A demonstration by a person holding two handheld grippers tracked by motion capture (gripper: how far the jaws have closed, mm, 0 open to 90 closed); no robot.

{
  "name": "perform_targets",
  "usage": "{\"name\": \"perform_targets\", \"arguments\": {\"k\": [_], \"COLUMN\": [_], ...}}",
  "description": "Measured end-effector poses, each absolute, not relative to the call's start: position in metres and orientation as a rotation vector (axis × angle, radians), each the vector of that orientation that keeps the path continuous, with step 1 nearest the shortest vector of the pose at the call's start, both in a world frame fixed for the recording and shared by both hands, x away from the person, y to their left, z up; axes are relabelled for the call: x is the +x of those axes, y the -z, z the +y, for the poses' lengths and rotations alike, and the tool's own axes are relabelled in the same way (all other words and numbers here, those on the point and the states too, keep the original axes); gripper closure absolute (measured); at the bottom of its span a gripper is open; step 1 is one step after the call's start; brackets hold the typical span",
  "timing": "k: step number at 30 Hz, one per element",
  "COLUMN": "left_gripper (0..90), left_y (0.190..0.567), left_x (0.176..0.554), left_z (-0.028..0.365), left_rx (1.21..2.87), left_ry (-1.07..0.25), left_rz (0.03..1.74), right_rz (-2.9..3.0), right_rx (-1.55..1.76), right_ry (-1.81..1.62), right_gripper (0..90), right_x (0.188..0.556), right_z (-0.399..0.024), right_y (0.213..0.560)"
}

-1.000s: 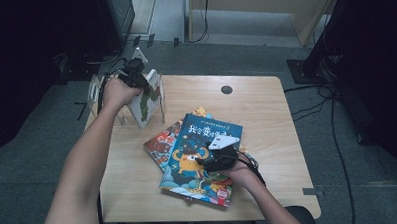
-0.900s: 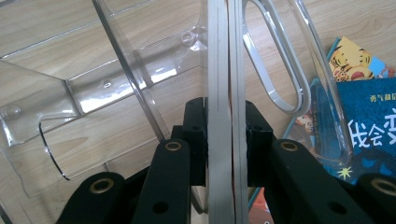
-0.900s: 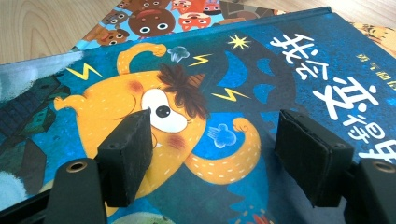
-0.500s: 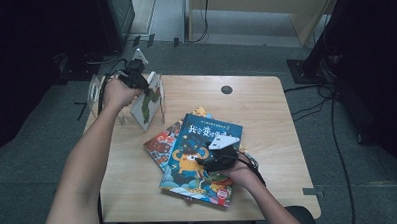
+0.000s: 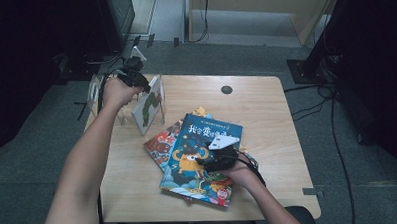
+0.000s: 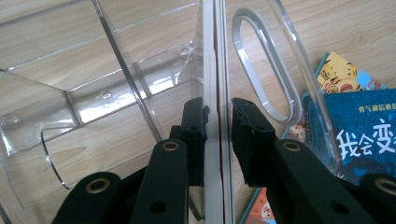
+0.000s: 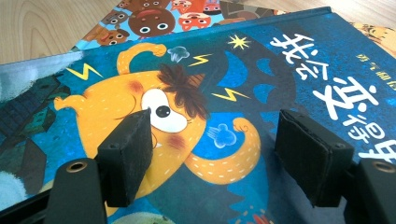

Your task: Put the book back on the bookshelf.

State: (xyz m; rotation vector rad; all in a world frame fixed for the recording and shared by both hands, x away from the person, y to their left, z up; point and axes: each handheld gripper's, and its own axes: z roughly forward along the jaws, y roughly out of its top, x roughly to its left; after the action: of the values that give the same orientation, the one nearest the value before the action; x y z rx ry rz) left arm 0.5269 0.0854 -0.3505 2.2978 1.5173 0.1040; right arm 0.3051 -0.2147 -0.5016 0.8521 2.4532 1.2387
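Left tool (image 6: 218, 119) astride racked book (image 6: 214, 70)

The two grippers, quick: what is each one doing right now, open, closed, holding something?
Left gripper: jaws just opening around the upright book in the clear rack; a gap shows on one side.
Right gripper: open, holding nothing, above the blue book.

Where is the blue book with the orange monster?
In the high view the blue book lies on top of the pile near the table's front, under the right gripper.
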Motion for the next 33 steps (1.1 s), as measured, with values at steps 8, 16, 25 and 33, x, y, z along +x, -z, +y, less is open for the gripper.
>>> {"name": "perform_targets", "arguments": {"k": [8, 16, 25, 33], "left_gripper": [68.2, 62.2, 56.5, 54.4], "left_y": [0.339, 0.326, 0.321, 0.327], "left_x": [0.518, 0.506, 0.482, 0.463], "left_z": [0.091, 0.091, 0.093, 0.102], "left_rx": [2.272, 2.267, 2.252, 2.231], "left_ry": [-0.129, -0.154, -0.165, -0.167], "left_rz": [1.477, 1.426, 1.359, 1.328], "right_rz": [2.454, 2.453, 2.455, 2.445], "right_rx": [0.854, 0.849, 0.851, 0.920], "right_ry": [-1.239, -1.240, -1.240, -1.244], "right_gripper": [27.7, 27.7, 27.8, 31.6], "right_x": [0.305, 0.305, 0.305, 0.308], "right_z": [-0.215, -0.215, -0.216, -0.222], "right_y": [0.502, 0.502, 0.501, 0.499]}}
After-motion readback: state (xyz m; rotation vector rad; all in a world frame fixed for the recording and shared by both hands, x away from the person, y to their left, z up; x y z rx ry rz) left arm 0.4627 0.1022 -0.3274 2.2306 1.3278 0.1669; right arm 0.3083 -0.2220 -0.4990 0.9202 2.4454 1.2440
